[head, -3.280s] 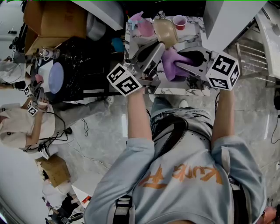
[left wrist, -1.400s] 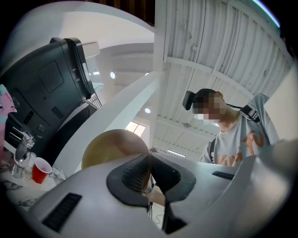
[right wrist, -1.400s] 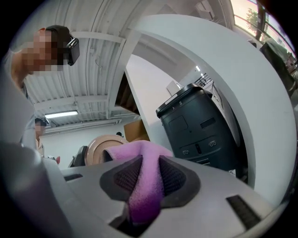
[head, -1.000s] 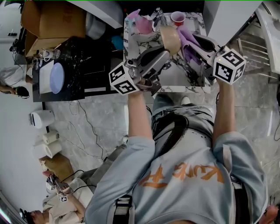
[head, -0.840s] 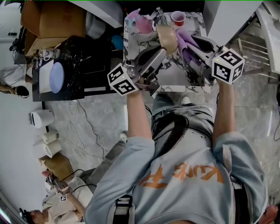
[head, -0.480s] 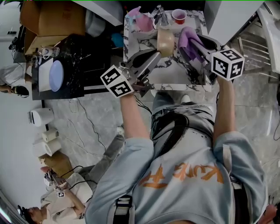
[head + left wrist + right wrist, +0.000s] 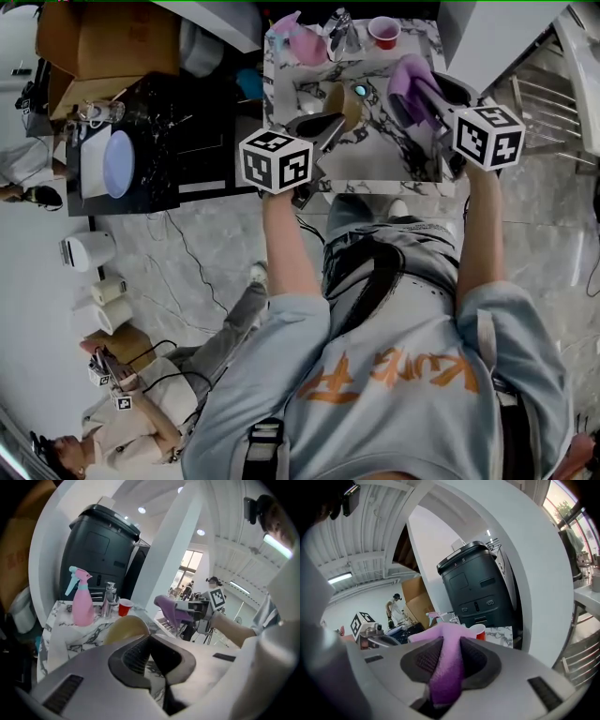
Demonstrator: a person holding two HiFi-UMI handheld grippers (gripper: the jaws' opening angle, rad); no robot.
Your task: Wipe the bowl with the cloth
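A tan bowl hangs over the marble table, tilted on its side. My left gripper is shut on its rim; in the left gripper view the bowl rises just beyond the closed jaws of that gripper. To the right, my right gripper is shut on a purple cloth, which bulges out between its pads as a thick fold. Cloth and bowl are apart, with a gap of table between them.
A pink spray bottle, a metal tap and a red cup stand at the table's far edge. A dark bin is behind them. Left of the table: cardboard boxes, a black stand with a blue plate, people.
The bowl and the cloth, pressed together a second ago, have drawn apart. My left gripper has swung the bowl down and left, its marker cube turning to face up. The right gripper hardly moved.
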